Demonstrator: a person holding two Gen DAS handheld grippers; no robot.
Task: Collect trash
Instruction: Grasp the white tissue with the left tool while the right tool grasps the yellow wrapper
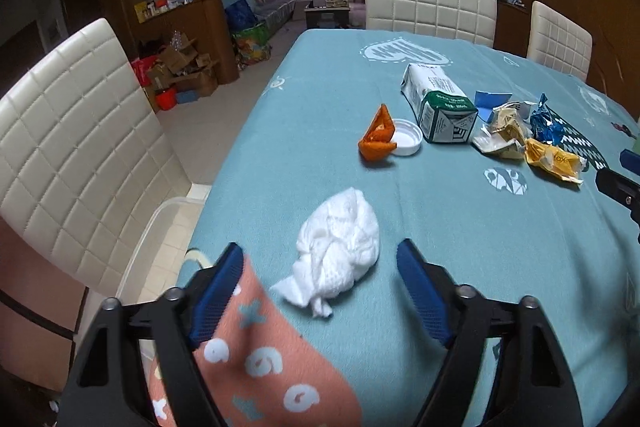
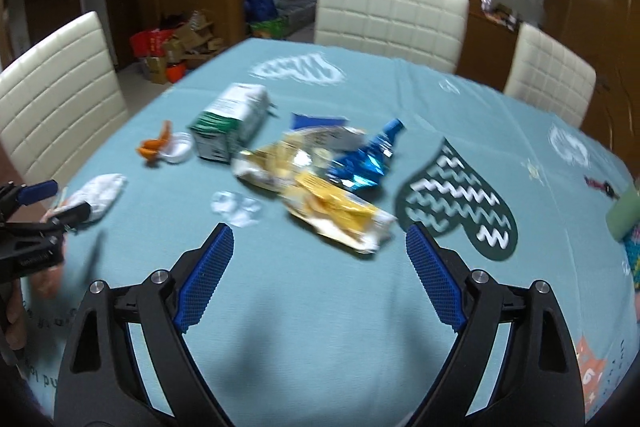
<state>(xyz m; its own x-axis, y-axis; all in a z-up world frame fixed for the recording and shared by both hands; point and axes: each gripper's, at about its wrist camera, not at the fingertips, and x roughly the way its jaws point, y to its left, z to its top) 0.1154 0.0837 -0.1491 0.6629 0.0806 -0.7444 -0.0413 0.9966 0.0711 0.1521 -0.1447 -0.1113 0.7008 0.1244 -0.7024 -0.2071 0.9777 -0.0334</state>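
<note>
A crumpled white tissue (image 1: 340, 243) lies on the blue tablecloth (image 1: 460, 267) between the fingers of my left gripper (image 1: 320, 251), which is open; cloth shows on both sides of the wad. My right gripper (image 2: 320, 231) stands open over bare cloth, just short of a yellow snack wrapper (image 2: 336, 211). Behind that wrapper lie a cream wrapper (image 2: 280, 163), a blue foil wrapper (image 2: 368, 163) and a green-and-white carton (image 2: 228, 123) on its side. Left of the carton are an orange wrapper (image 1: 378, 135) and a white lid (image 1: 406, 137).
White padded chairs (image 1: 68, 155) stand at the left side, the far end (image 1: 428, 3) and the far right. The table's left edge (image 1: 212, 195) runs close to my left gripper. A green object (image 2: 626, 215) sits at the right edge of the table. Boxes clutter the floor.
</note>
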